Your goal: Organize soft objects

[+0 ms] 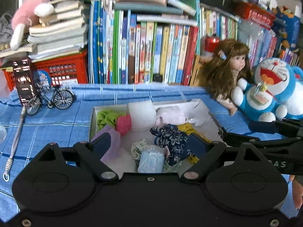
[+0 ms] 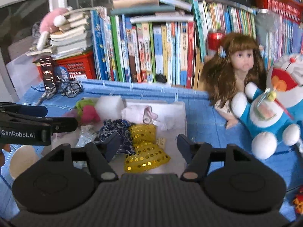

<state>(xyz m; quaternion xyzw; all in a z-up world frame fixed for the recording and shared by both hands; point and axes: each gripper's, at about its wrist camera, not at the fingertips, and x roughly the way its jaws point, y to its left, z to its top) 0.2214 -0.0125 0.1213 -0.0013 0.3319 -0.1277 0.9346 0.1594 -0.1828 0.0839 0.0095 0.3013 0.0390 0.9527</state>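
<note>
A white box [image 1: 93, 117] on the blue cloth holds soft items: a green cloth [image 1: 105, 118], a pink piece [image 1: 124, 123], a white foam block [image 1: 141, 116], a navy floral pouch [image 1: 173, 141], a light blue packet [image 1: 150, 160] and a pale pink cloth [image 1: 170, 114]. My left gripper [image 1: 149, 143] is open and empty above the box's near side. In the right wrist view my right gripper [image 2: 148, 146] is open and empty over a yellow sequin pouch [image 2: 145, 149], next to the navy pouch [image 2: 115, 130]. The left gripper's side [image 2: 28, 128] shows at the left there.
A brown-haired doll [image 2: 236, 70] and a blue Doraemon plush [image 2: 274, 111] sit at the right. A row of books [image 1: 147, 49] and a red crate [image 1: 60, 70] stand behind. A toy bicycle [image 1: 51, 100] and a metal spring rod [image 1: 16, 143] lie at the left.
</note>
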